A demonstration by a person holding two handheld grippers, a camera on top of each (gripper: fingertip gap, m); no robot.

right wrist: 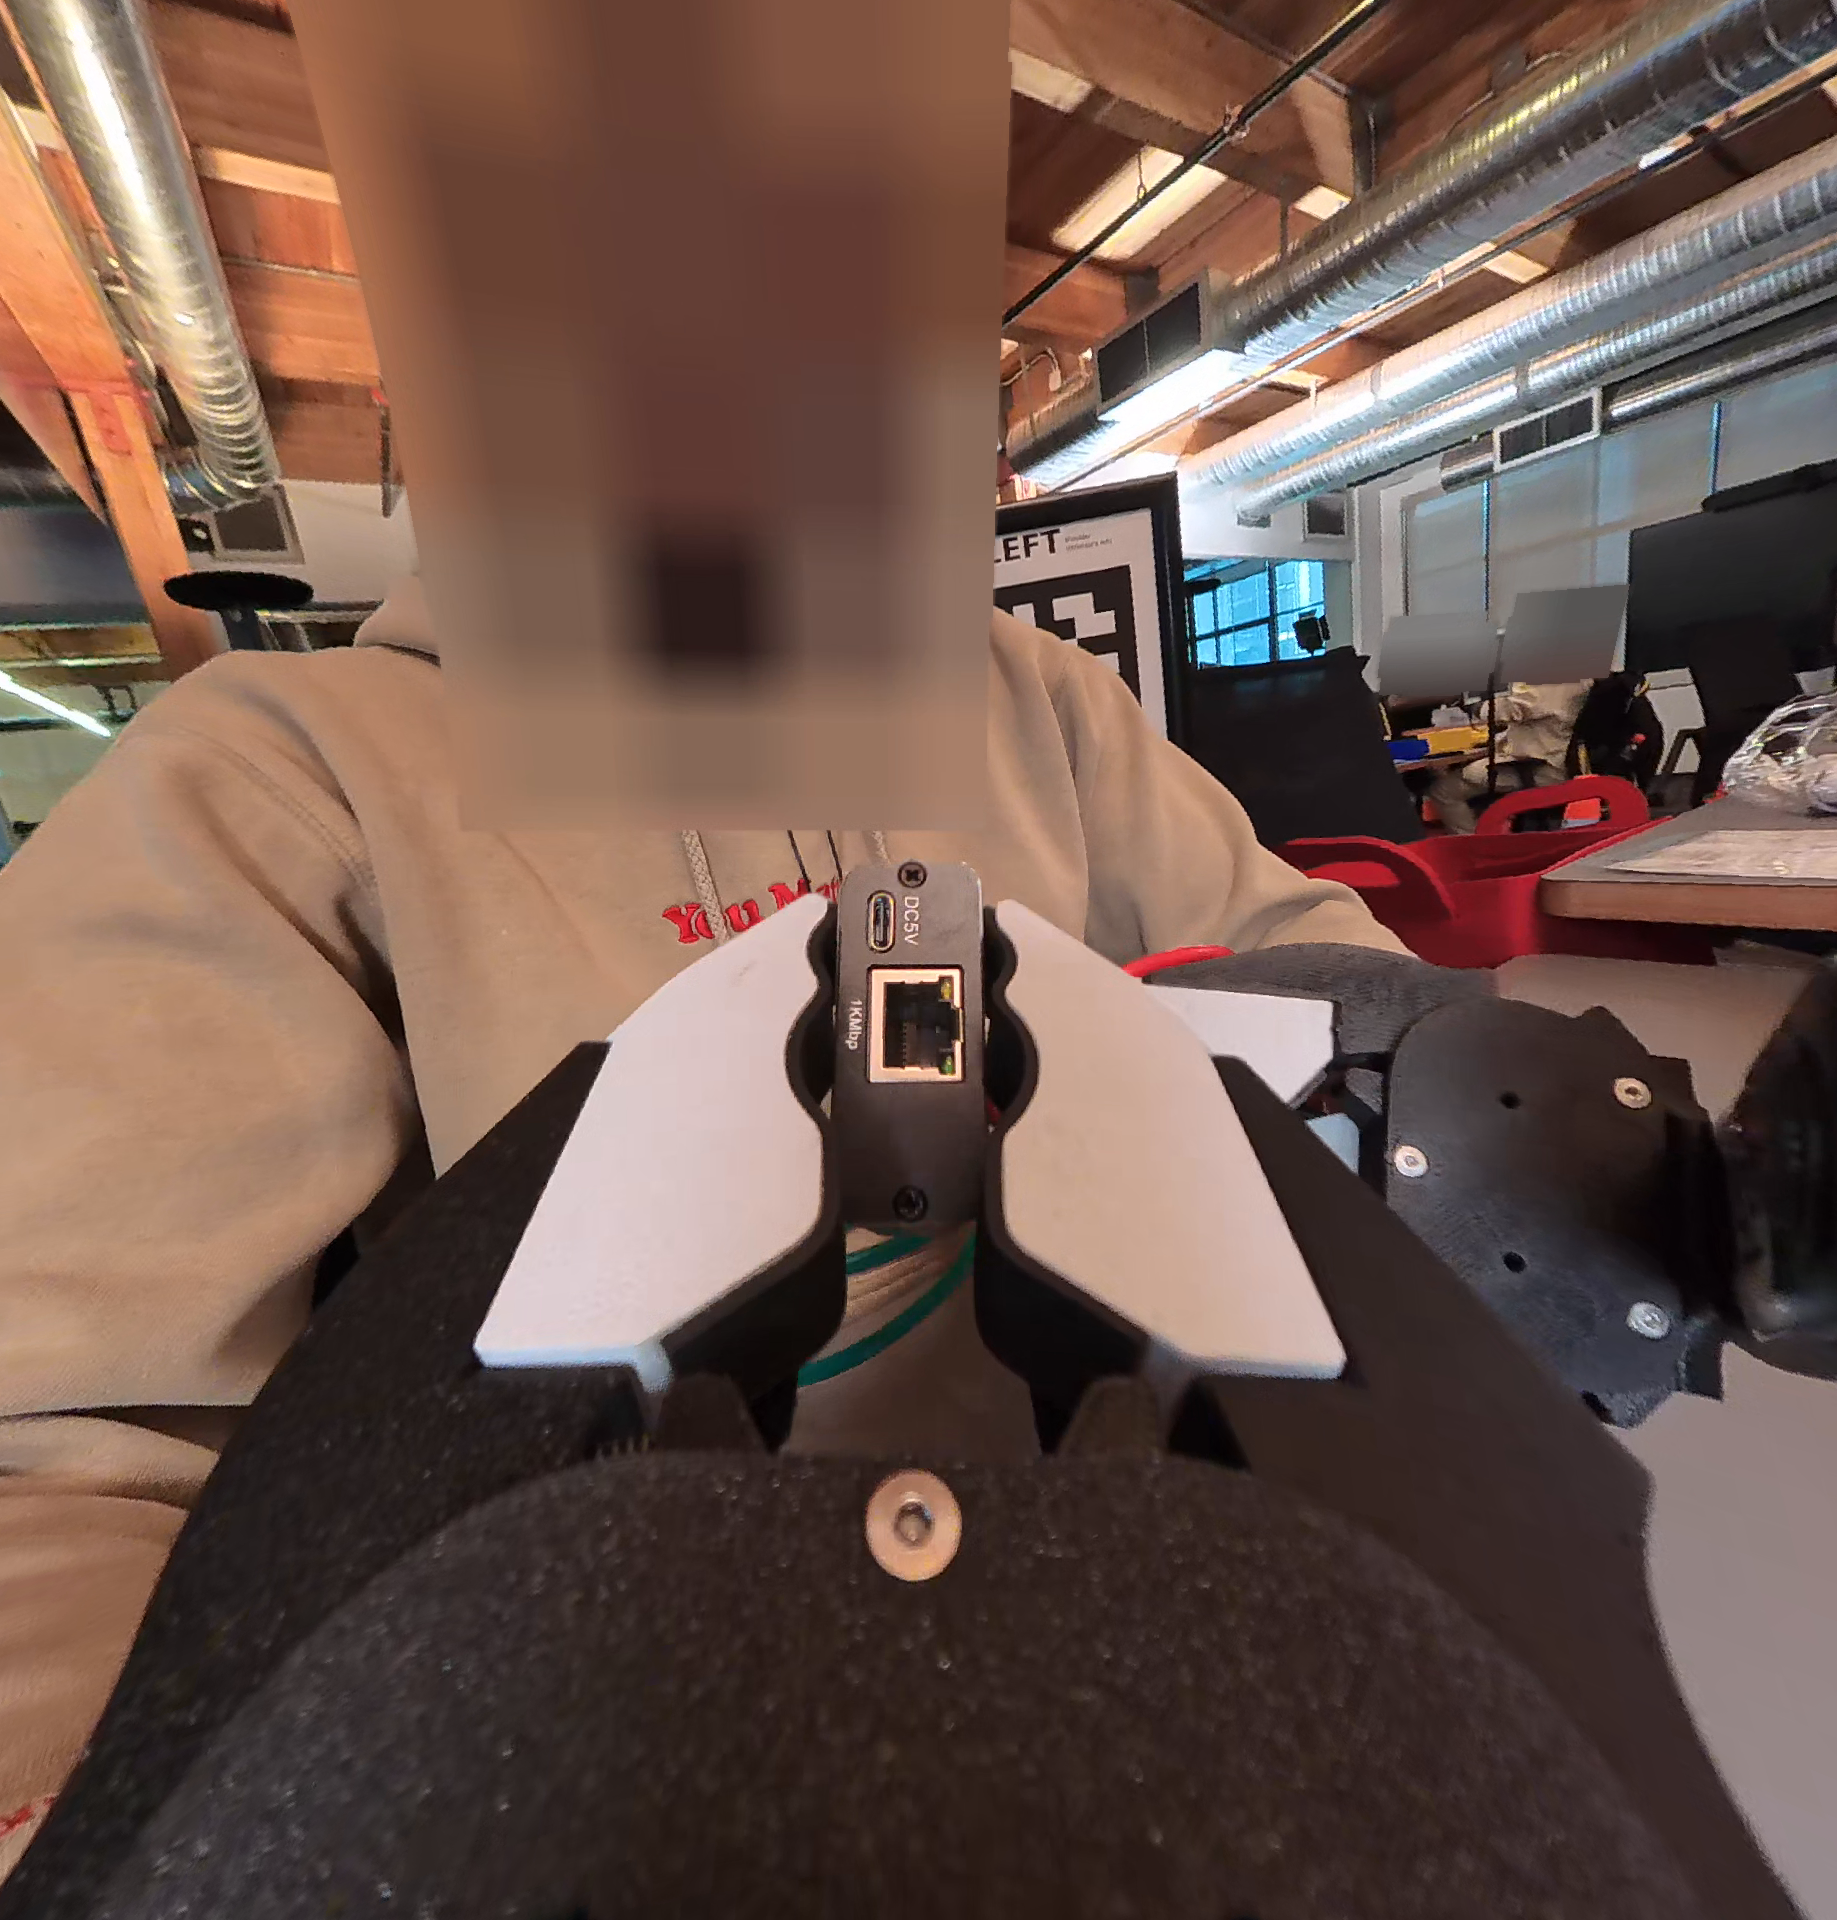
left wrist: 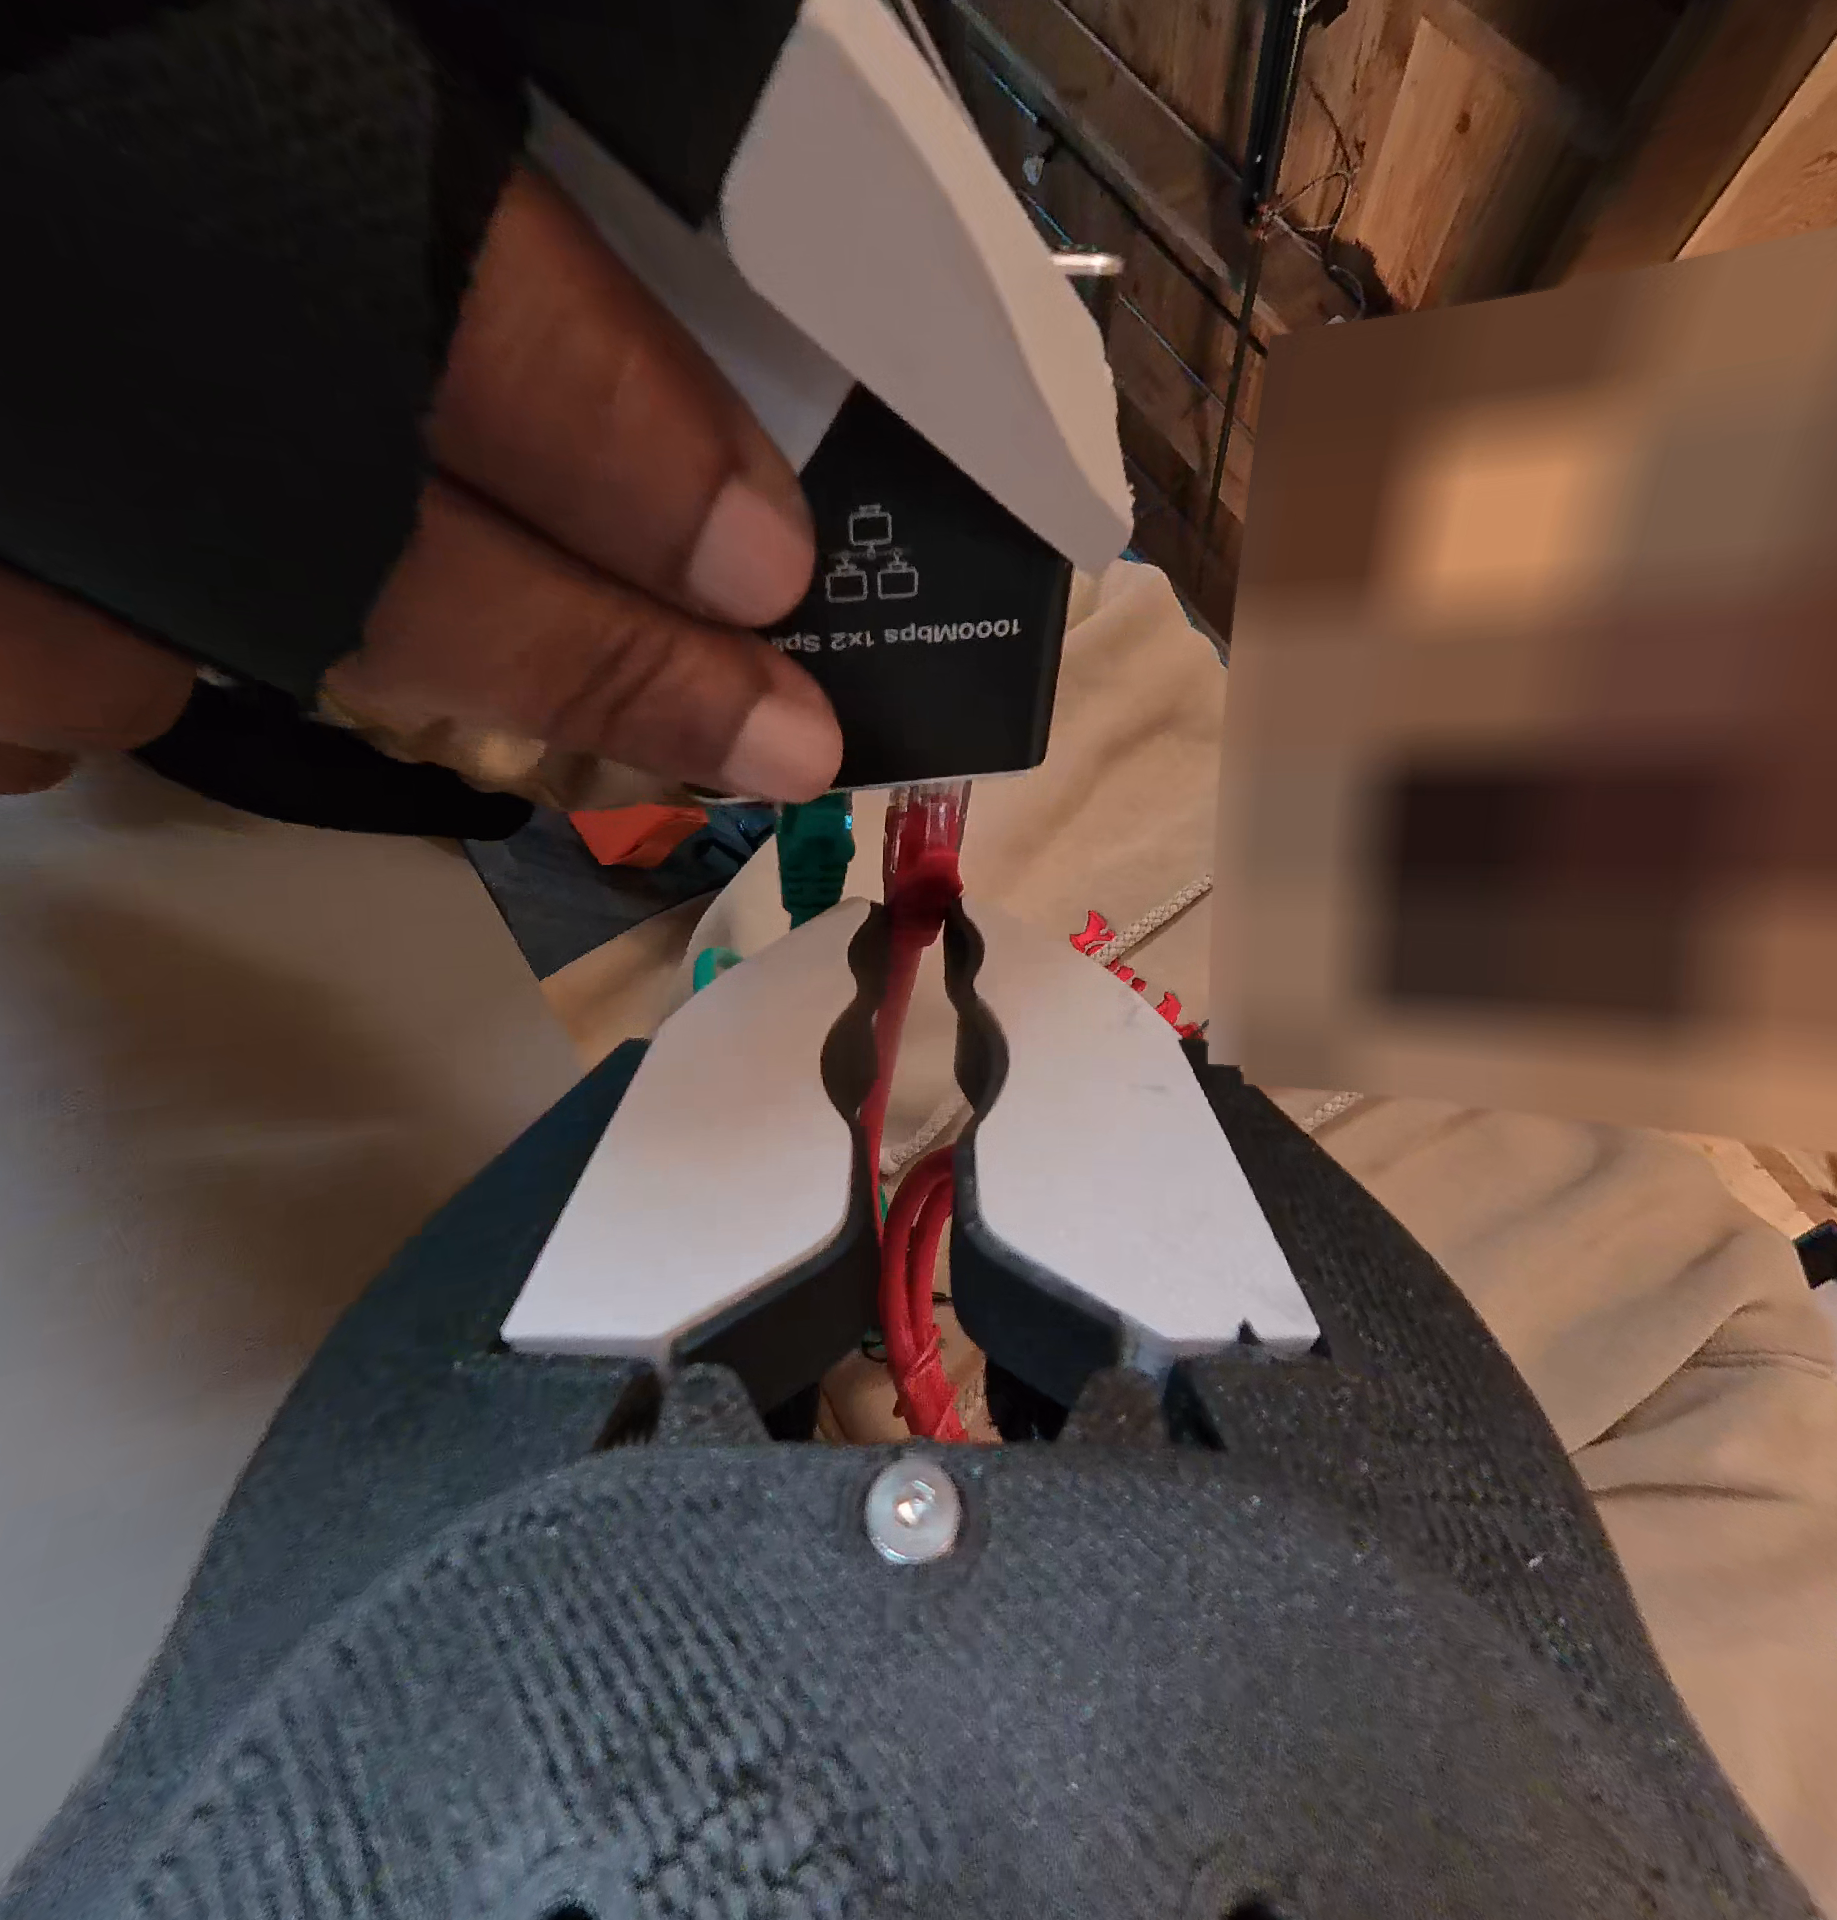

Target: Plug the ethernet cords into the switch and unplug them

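Pinching the red ethernet cord (left wrist: 919, 896) just behind its plug, the left tool (left wrist: 912, 914) has its white fingers (left wrist: 748, 1132) closed on the boot, with the clear plug end seated in a port on the underside of the black switch (left wrist: 945, 613). Beside the red plug, a green ethernet cord (left wrist: 815, 857) also enters the switch, though a bare fingertip of the gloved hand (left wrist: 540, 540) covers its port, so how deep it sits cannot be told. That hand and a white finger of the other tool hide most of the switch's upper body in the left wrist view. From the right wrist view, the right tool (right wrist: 906, 935) is pressed against both long sides of the switch (right wrist: 909, 1039), whose end face shows one empty network socket and a small oval power port above it. Below the switch, a loop of green cord (right wrist: 893, 1309) shows between the fingers; its ends are hidden. Behind the switch is a person in a beige hoodie (right wrist: 218, 987). Right of the switch, the left tool's black body (right wrist: 1537, 1174) is partly cut off and blurred over the grey desk (right wrist: 1724, 1558).
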